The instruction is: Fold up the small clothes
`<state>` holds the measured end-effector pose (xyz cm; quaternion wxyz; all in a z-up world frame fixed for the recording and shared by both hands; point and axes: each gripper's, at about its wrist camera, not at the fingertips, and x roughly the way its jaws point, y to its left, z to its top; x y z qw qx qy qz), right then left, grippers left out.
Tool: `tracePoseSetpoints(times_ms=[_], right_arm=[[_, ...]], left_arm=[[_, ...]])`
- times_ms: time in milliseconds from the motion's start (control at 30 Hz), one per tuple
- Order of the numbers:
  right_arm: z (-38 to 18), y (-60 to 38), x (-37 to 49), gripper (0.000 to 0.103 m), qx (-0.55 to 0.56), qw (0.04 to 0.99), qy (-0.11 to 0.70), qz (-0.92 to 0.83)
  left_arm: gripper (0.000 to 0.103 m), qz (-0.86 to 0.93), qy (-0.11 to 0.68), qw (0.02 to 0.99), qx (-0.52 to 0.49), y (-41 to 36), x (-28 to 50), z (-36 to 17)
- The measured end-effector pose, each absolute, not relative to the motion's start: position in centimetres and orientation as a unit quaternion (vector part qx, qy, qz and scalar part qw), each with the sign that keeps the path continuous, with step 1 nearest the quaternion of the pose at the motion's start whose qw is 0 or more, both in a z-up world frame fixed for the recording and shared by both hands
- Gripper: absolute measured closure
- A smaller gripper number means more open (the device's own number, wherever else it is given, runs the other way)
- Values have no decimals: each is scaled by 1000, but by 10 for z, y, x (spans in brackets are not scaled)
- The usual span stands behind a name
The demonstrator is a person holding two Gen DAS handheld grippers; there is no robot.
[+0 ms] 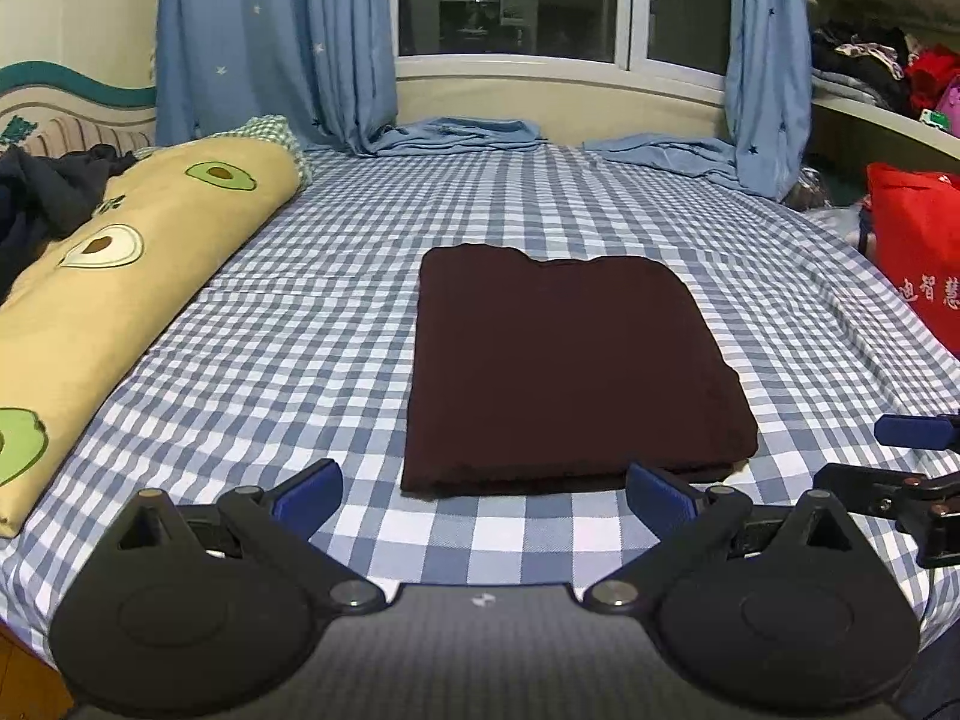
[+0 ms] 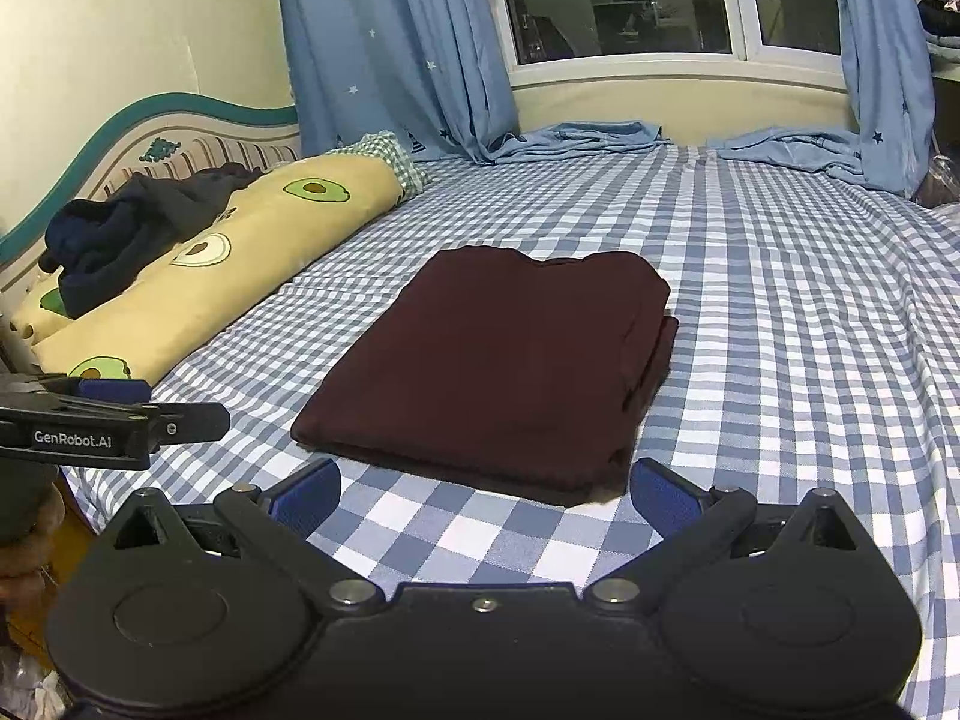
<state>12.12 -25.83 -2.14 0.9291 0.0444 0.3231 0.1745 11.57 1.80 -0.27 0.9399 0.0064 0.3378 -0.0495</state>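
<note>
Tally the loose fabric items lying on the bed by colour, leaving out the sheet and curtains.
Dark maroon: 1, the folded garment, lying flat on the checked sheet.
Dark navy or black: 1, the crumpled clothes heap on the pillow; how many pieces it holds cannot be told.
Yellow with avocado print: 1, the long pillow.
Total: 3

A blue-and-white checked sheet (image 1: 336, 324) covered the bed. An avocado-print pillow (image 2: 240, 240) lay along its left side with dark crumpled clothes (image 2: 120, 228) heaped on it. Blue star-patterned curtains (image 1: 270, 42) framed a dark window (image 1: 510, 0) (their hems pooled on the bed). A red bag (image 1: 918, 252) stood at right.
</note>
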Motion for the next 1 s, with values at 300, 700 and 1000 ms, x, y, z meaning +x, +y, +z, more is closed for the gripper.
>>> tracePoseSetpoints(times_ms=[300, 700, 1000], right_arm=[[-27, -263, 120, 1, 31, 927, 333, 169], [-33, -277, 120, 1, 20, 930, 333, 153], [-41, -298, 123, 1, 36, 930, 336, 142]], left_arm=[[1, -48, 350, 936, 13, 18, 120, -13], [1, -68, 360, 930, 19, 8, 135, -30], [1, -73, 369, 926, 36, -9, 145, -39]])
